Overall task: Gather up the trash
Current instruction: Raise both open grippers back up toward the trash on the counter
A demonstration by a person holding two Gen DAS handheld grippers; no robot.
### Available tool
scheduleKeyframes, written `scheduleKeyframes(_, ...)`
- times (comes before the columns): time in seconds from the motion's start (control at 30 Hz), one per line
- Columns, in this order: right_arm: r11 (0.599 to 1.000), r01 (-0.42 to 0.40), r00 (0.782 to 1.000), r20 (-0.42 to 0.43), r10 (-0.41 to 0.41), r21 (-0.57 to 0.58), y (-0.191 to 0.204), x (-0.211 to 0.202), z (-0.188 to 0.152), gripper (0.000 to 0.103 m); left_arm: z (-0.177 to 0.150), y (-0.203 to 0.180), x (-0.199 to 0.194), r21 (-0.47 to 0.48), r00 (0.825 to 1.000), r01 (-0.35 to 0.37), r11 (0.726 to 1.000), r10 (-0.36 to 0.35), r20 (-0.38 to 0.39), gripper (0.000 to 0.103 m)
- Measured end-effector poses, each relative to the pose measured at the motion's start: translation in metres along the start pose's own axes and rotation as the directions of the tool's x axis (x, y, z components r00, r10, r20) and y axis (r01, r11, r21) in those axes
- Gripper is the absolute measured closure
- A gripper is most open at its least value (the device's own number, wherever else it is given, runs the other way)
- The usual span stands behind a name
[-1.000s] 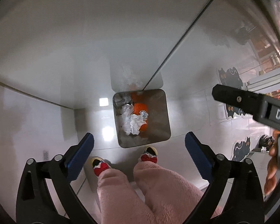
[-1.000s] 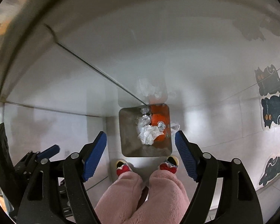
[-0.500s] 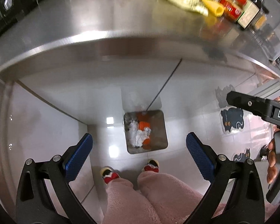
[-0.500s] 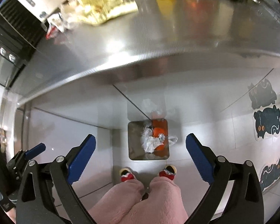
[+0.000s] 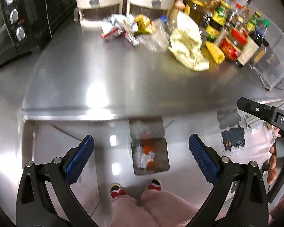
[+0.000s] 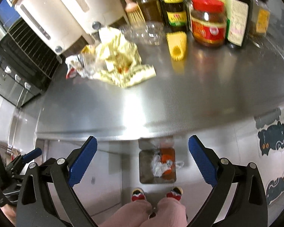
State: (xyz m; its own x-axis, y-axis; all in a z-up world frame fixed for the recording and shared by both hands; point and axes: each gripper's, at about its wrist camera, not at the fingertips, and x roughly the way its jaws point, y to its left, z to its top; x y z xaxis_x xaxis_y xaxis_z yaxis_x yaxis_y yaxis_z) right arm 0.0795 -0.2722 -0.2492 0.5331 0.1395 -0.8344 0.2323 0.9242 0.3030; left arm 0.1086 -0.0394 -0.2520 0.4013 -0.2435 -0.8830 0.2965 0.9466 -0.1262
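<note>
**Ana:** Broadly, the steel desk [image 5: 108, 79] fills both views, with the oven [image 5: 19, 19] at ten o'clock and the jars and bottles [image 6: 208, 20] at one o'clock. Which step is in hand?

**Ben:** One drop looks finished. The bin [image 5: 150, 156] on the floor at six o'clock already holds white and orange scraps, and both grippers sit above the desk edge, facing the remaining litter.

**Ana:** And the fingers?

**Ben:** The left gripper [image 5: 141, 158] stands wide with nothing between its fingers. The right gripper [image 6: 142, 158] has just been opening and is wide too, also empty.

**Ana:** The next move?

**Ben:** Probably a reach toward twelve o'clock: the crumpled yellow wrapper [image 6: 121, 64], the foil packet [image 5: 119, 28] and the clear plastic cups [image 6: 143, 32]. Thin, crushable pieces want a low pinch against the steel.

**Ana:** Anything unclear?

**Ben:** Blur smears the pile, so how many pieces lie there is unclear. Whether the yellow corn-shaped item [image 6: 177, 45] counts as trash cannot be told either.
</note>
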Motion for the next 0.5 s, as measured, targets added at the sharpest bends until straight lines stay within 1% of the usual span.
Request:
scheduleKeyframes(0.1,1.000,-0.001,1.000,0.019,0.001,-0.013,0.005,0.001,0.020,0.006,0.019,0.004,-0.001,0.001,1.000,0.001,1.000,-0.001,0.024,0.008)
scheduleKeyframes(0.27,0.999,-0.008,0.999,0.042,0.009,-0.038,0.020,0.012,0.058,0.006,0.052,0.003,0.002,0.028,0.998,0.012,1.000,-0.013,0.059,0.009)
scheduleKeyframes(0.5,0.997,-0.032,0.996,0.078,0.038,-0.074,0.040,0.033,0.103,0.006,0.091,0.000,0.017,0.072,0.997,0.033,0.997,-0.038,0.065,0.024)
